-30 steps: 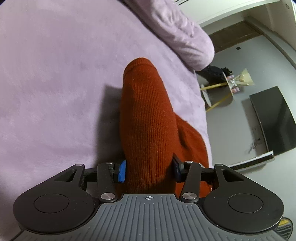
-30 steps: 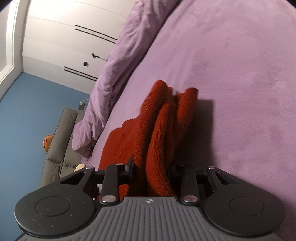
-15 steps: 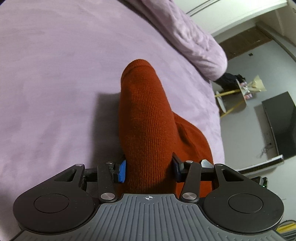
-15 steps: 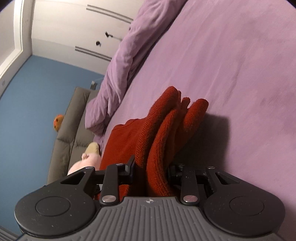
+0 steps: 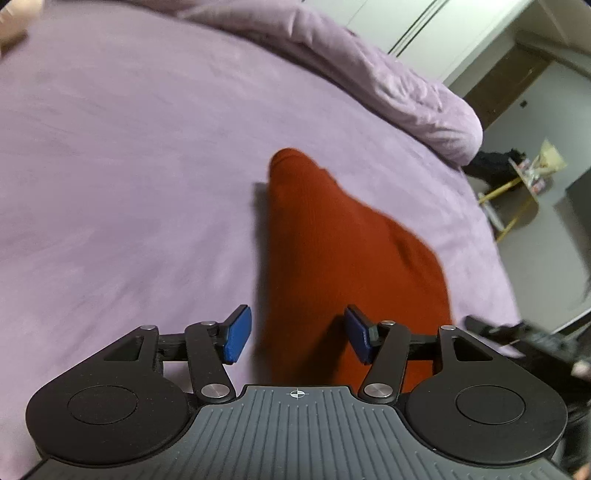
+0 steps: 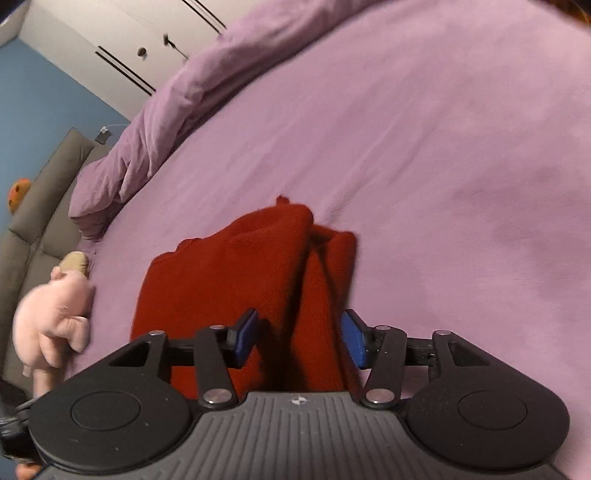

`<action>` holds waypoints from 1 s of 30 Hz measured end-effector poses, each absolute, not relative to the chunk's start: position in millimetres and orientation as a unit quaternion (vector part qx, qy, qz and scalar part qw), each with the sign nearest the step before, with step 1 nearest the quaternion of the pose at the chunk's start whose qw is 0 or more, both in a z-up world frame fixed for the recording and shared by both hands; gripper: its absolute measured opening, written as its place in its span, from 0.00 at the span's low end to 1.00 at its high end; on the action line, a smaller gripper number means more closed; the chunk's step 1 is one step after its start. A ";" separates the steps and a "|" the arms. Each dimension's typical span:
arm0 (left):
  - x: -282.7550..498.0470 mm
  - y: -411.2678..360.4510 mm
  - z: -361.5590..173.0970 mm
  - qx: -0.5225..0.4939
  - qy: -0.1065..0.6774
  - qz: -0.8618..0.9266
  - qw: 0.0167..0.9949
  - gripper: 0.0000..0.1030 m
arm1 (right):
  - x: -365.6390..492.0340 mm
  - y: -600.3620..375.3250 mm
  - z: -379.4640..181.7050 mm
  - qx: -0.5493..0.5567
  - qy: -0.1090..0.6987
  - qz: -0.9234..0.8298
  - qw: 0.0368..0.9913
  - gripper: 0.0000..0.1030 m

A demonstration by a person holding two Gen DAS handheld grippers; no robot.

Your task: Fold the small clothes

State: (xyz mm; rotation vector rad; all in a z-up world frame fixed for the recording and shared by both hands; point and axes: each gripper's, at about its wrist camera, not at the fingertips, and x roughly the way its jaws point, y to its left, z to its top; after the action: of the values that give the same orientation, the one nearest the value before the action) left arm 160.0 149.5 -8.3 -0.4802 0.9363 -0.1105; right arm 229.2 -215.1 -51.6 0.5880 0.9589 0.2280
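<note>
- The left gripper points down at a bed, its blue pads spreading apart; a rust-red knitted garment lies between them, and a strip of lilac sheet shows between the left pad and the cloth, so that pad has let go.
- The other pad of the left gripper sits just beside the knit; whether it touches cannot be told.
- The right gripper is likewise tilted down, its jaws opening, with the same garment bunched in thick folds between the blue pads; neither pad presses the cloth.
- In the left wrist view, the garment runs away from the gripper as a long, rounded ridge that narrows to a blunt tip resting on the sheet, with a flatter flap spread to the right.
- In the right wrist view, the garment lies as a doubled stack, a flat panel on the left and several upright folds on the right, all on the sheet.
- The lilac sheet covers the bed around the garment on every side.
- A pink soft toy lies at the bed's left edge in the right wrist view, near the garment but apart from it.
- Beyond, a rumpled lilac duvet is heaped along the far side of the bed.
- A grey sofa stands against a blue wall past the toy.
- White wardrobe doors close the background.
</note>
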 end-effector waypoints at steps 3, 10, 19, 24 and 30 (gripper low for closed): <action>119.3 143.0 -9.9 -0.187 0.440 -0.032 0.878 0.65 | 183.4 -215.1 -48.9 0.276 0.445 0.102 0.846 0.60; 106.0 113.5 -16.0 -0.157 0.453 -0.047 0.876 0.66 | 160.0 -203.8 -72.9 0.359 0.461 0.137 0.800 0.59; 114.4 101.5 -27.5 -0.079 0.454 0.040 0.886 0.73 | 157.0 -206.3 -60.9 0.411 0.388 0.146 0.812 0.13; 99.7 131.9 -20.4 -0.117 0.506 0.001 0.855 0.70 | 159.5 -202.2 -60.0 0.273 0.432 0.097 0.854 0.24; 112.6 176.2 3.7 -0.147 0.472 0.076 0.866 0.71 | 164.3 -190.4 -22.6 0.192 0.366 0.037 0.910 0.37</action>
State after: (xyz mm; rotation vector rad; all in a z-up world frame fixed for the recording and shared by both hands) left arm 112.6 176.2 3.7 -0.3078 0.9877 0.1581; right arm 164.3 -190.4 -22.6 0.3954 0.7558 0.0754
